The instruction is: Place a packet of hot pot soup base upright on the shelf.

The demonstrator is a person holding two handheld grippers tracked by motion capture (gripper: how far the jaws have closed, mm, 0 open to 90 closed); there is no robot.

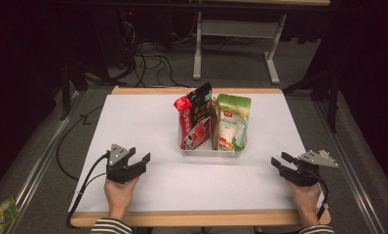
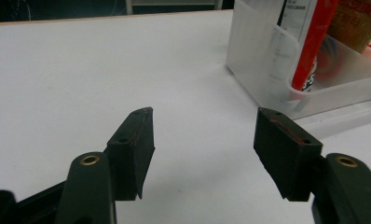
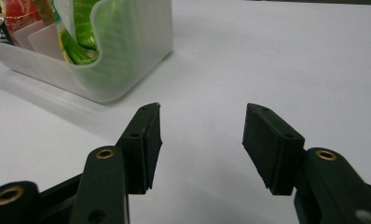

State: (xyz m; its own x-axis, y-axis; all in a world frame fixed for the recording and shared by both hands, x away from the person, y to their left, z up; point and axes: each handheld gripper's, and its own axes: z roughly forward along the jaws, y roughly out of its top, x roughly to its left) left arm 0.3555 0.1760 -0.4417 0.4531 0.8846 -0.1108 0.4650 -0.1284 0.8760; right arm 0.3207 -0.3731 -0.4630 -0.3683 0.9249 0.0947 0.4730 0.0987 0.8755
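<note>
White table (image 1: 148,122) had a clear bin (image 1: 202,150) of snack pouches (image 1: 233,122) sitting ahead of both sets of fingers, left gripper (image 1: 142,157) and right gripper (image 1: 279,161) spread wide, pinching nothing.

One clear plastic bin (image 1: 197,151) stands on one white table (image 1: 133,122). Three snack bags stand in it: one red bag (image 1: 192,127), one black bag (image 1: 200,97) and one green bag (image 1: 232,122). Two grippers rest at the near edge, the left gripper (image 1: 139,161) and the right gripper (image 1: 281,161), each with two fingers (image 2: 137,140).
</note>
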